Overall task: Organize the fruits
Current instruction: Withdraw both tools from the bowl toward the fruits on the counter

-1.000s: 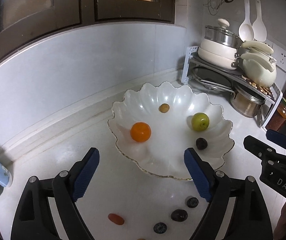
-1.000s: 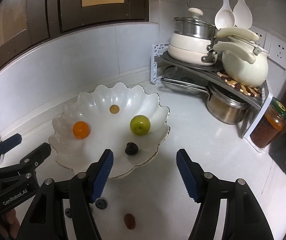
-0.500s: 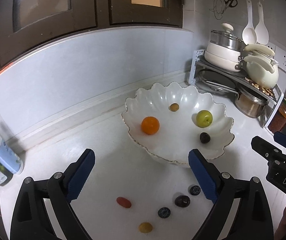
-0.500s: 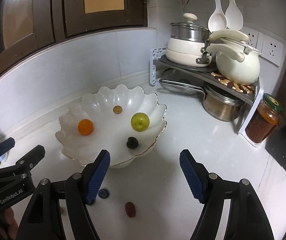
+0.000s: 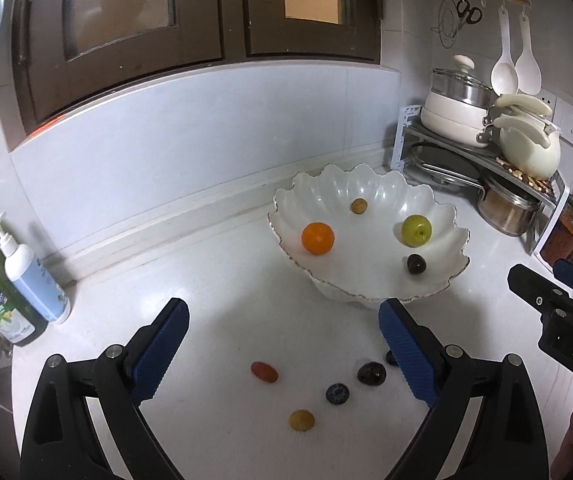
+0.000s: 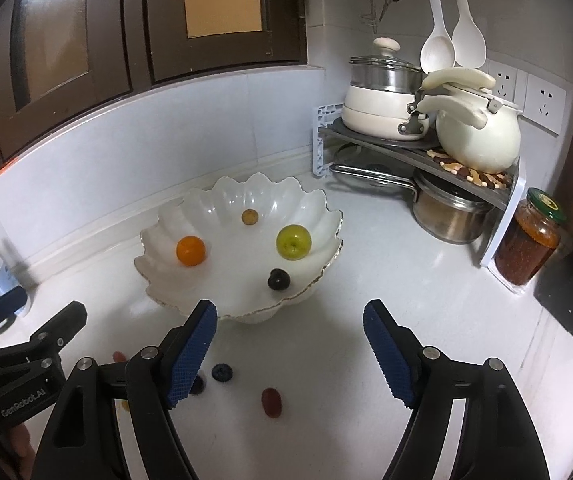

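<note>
A white scalloped bowl (image 5: 438, 284) (image 6: 226, 292) on the counter holds an orange (image 5: 317, 238), a green apple (image 5: 416, 231), a dark grape (image 5: 416, 264) and a small tan fruit (image 5: 358, 206). Loose on the counter in front of it lie a red tomato (image 5: 264, 372), a blueberry (image 5: 337, 394), a dark fruit (image 5: 371, 373) and a yellow fruit (image 5: 301, 420). My left gripper (image 5: 282, 320) hangs above them, open wide and empty. My right gripper (image 6: 290, 316) is open and empty, its jaws opening, above a red oblong fruit (image 6: 271, 401) and the blueberry (image 6: 222, 372).
A corner rack (image 6: 426, 152) with pots and a white kettle (image 6: 478, 140) stands at the back right. A jar (image 6: 526, 248) sits beside the rack. Soap bottles (image 5: 26, 276) stand at the left. The tiled wall runs close behind the bowl.
Both grippers have drawn back from the bowl, so it looks smaller and more loose fruits show on the counter. The left jaws have spread wider, and the right jaws slightly.
</note>
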